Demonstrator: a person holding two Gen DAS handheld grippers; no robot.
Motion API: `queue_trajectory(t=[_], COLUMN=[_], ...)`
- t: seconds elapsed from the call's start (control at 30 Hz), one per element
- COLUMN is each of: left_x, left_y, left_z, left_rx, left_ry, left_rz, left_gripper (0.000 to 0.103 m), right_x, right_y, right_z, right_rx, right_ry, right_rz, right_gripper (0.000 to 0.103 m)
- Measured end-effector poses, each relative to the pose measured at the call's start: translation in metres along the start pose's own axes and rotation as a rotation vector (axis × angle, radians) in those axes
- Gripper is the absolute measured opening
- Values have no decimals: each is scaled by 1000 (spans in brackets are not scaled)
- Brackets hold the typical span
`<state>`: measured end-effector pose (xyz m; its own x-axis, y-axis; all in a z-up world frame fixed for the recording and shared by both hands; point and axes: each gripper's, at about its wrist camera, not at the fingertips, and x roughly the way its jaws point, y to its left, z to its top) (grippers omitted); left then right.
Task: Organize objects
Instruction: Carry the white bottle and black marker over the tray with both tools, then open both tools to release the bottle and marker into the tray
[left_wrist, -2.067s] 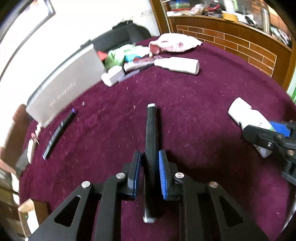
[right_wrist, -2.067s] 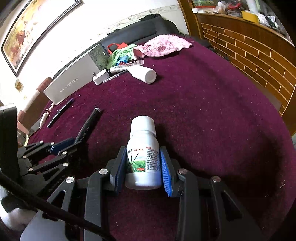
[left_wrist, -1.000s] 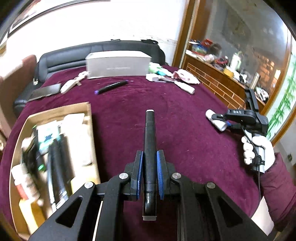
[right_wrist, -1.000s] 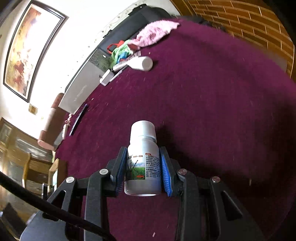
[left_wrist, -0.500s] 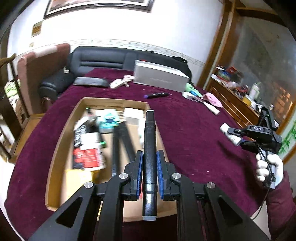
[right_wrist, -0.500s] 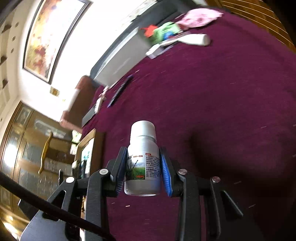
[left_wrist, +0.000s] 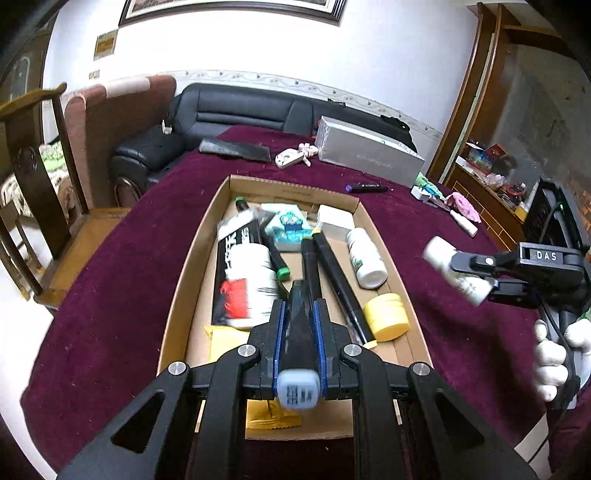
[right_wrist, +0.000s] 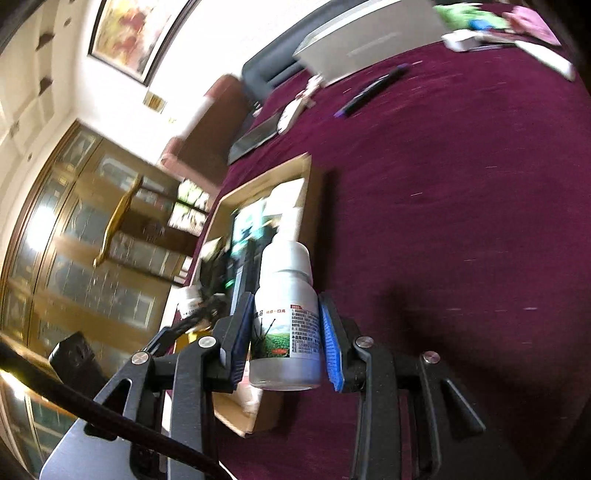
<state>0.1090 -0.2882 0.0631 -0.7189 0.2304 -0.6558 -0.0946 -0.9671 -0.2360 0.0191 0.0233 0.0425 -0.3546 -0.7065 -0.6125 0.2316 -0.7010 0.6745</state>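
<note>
Black marker (left_wrist: 301, 325) pinched in left gripper (left_wrist: 298, 349) above cardboard box (left_wrist: 192, 258), right gripper (right_wrist: 286, 341) clamping white bottle (right_wrist: 286, 328), contents blurry.

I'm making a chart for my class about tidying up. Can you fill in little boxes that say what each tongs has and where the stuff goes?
left tongs: shut on a black marker, above the box
right tongs: shut on a white bottle with a green label, to the right of the box
box: cardboard box on the purple tablecloth
already in box: another white bottle, yellow jar, black markers, packets
outside the box: silver box, purple-capped pen
</note>
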Motion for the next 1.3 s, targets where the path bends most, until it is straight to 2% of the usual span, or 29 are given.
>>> queue_trajectory(t=[0.2,0.4,0.63,0.9,1.0,1.03,1.1,1.17,1.3], left_x=[7,20,24,17,14,12,9,7,0], left_y=[0,-1,-9,-2,-1,-2,-3,-4,-8], left_z=[-10,-17,-22,-25,-23,-23,-23,-22,-19], left_rx=[-3,-13,24,11,18,23,29,27,28], left_ry=[27,64,71,54,40,35,24,10,-19], left_rz=[-24,-45,-33,-55,-56,-53,-48,-50,-26], left_gripper=[12,12,12,12,13,14,24,40,49], right_x=[45,65,90,113,120,122,124,122,106], right_y=[32,48,57,70,73,73,75,77,79], right_z=[-3,0,16,25,28,29,30,29,30], right_rx=[-65,-112,-168,-291,-323,-329,-343,-339,-301], right_ry=[79,98,102,62,50,49,41,24,-23], right_rz=[4,-46,-150,-339,-381,-391,-415,-420,-379], right_gripper=[33,33,33,32,32,32,32,35,47])
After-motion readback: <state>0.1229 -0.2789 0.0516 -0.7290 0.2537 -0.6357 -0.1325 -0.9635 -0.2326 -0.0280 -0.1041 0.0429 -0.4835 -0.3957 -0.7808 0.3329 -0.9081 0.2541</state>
